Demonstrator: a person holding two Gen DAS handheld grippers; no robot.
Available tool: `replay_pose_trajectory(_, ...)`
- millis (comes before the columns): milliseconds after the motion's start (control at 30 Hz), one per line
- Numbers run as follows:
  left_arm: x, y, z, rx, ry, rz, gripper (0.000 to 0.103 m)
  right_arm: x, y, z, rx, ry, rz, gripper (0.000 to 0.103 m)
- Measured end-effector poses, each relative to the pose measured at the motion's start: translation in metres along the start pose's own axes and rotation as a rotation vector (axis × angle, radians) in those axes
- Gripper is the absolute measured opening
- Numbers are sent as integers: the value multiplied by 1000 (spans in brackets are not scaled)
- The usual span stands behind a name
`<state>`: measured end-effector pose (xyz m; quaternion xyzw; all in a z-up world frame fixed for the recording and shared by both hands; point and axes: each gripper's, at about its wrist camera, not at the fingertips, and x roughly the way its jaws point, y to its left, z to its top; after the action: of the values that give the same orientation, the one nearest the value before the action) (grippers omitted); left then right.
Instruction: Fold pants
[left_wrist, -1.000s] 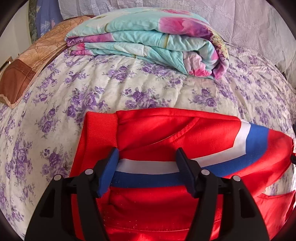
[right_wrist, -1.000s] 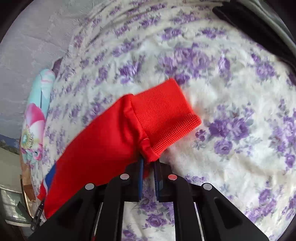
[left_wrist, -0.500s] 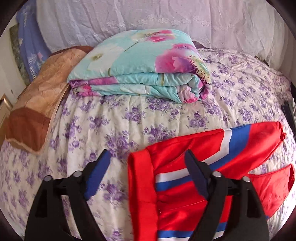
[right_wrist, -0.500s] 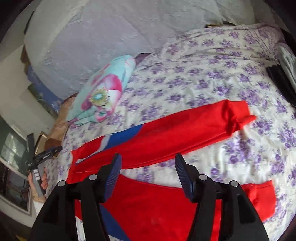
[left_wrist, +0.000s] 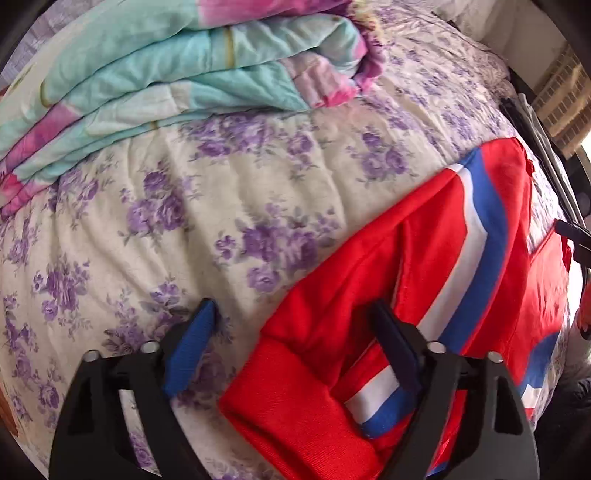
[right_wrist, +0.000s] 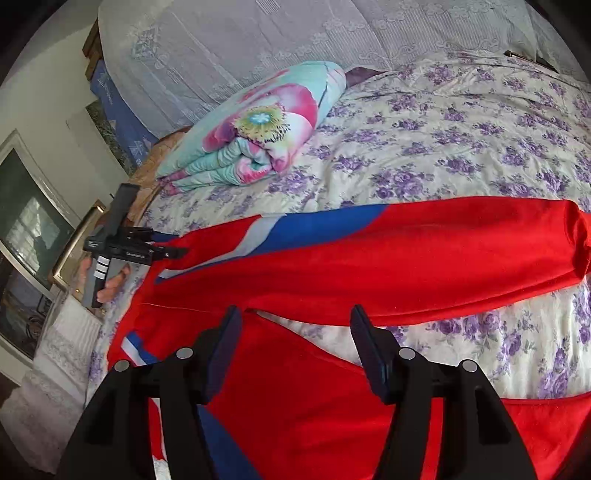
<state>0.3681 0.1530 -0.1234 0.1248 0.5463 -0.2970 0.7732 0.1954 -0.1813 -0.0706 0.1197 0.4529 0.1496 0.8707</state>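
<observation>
Red pants (right_wrist: 424, 258) with a blue and white stripe lie spread on the floral bedspread, both legs stretched to the right in the right wrist view. Their ribbed waistband (left_wrist: 295, 398) fills the lower middle of the left wrist view. My left gripper (left_wrist: 291, 332) is open and empty; its right finger (left_wrist: 391, 343) is over the red fabric near the waistband and the left finger over the bedspread. My right gripper (right_wrist: 291, 339) is open and empty above the near leg. The left gripper also shows in the right wrist view (right_wrist: 122, 247) at the waist end.
A folded turquoise and pink quilt (left_wrist: 166, 74) lies at the head of the bed, also in the right wrist view (right_wrist: 258, 129). The purple-flowered bedspread (right_wrist: 461, 140) covers the bed. A lace curtain (right_wrist: 295, 37) hangs behind. A framed cabinet (right_wrist: 29, 240) stands at left.
My right gripper has let go of the leg cuff, opened and pulled back over the near leg. My left gripper has opened wider, moved off the waist and come down at the waistband's corner.
</observation>
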Motion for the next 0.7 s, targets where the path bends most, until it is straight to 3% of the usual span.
replay_pose_trajectory(33, -3, -5, -3, 11, -27, -1, 38, 7, -2, -2, 11, 29, -8, 61)
replay_pose_trajectory(100, -12, -1, -6, -7, -78, -39, 23, 17, 0, -1, 17, 85, 10, 61)
replay_pose_trajectory(233, -33, 5, -21, -32, -207, -108, 21, 23, 40, 38, -156, 132, -18, 61)
replay_pose_trajectory(333, -37, 6, -21, -35, -215, -98, 21, 45, 69, 84, -360, 159, -78, 70)
replay_pose_trajectory(400, -42, 6, -19, -35, -238, -105, 21, 67, 82, 108, -492, 156, -88, 70)
replay_pose_trajectory(500, -47, 5, -20, -33, -254, -109, 21, 104, 93, 130, -614, 263, 8, 69)
replay_pose_trajectory(700, -47, 6, -23, -26, -256, -104, 21, 163, 103, 144, -714, 496, 44, 69)
